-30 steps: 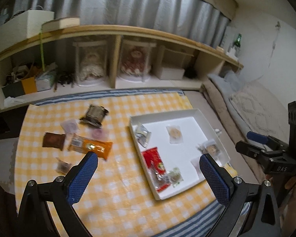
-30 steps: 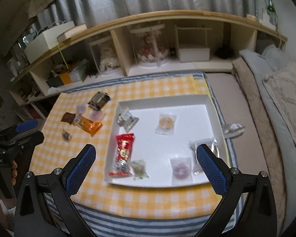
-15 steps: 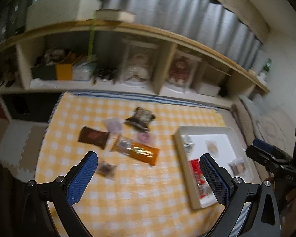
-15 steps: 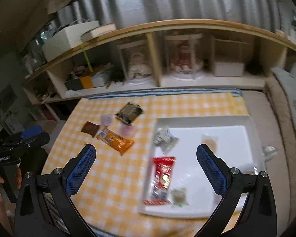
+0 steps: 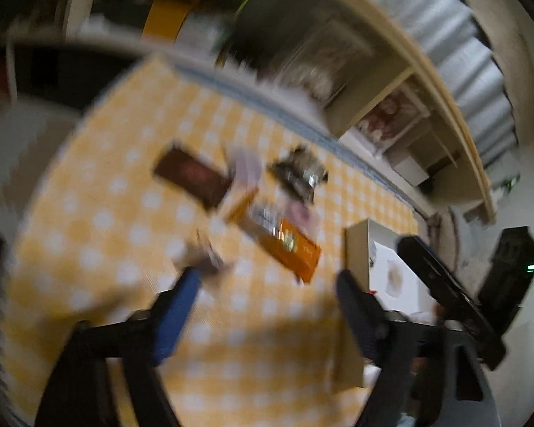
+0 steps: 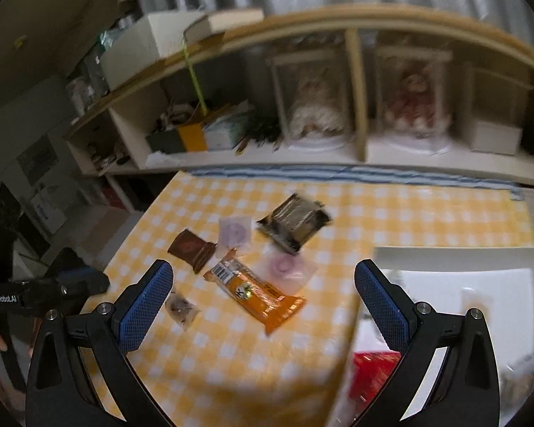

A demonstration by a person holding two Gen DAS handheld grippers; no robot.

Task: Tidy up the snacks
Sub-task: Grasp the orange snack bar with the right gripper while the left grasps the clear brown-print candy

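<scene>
Lay on the tablecloth (image 6: 391, 210) left of the tray (image 6: 455, 252): snack bar (image 6: 254, 290) nearest, foil packet (image 6: 295, 221) behind it, wrapped bar (image 6: 192, 249) further left, small packet (image 6: 181, 307) in front.

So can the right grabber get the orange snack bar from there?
Probably yes. The right gripper is open and holds nothing, and the orange snack bar lies flat on the checked cloth straight ahead between its fingers, with nothing on top of it.

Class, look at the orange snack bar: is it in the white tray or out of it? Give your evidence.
Out. The orange snack bar lies flat on the checked cloth, left of the white tray, apart from its rim.
</scene>
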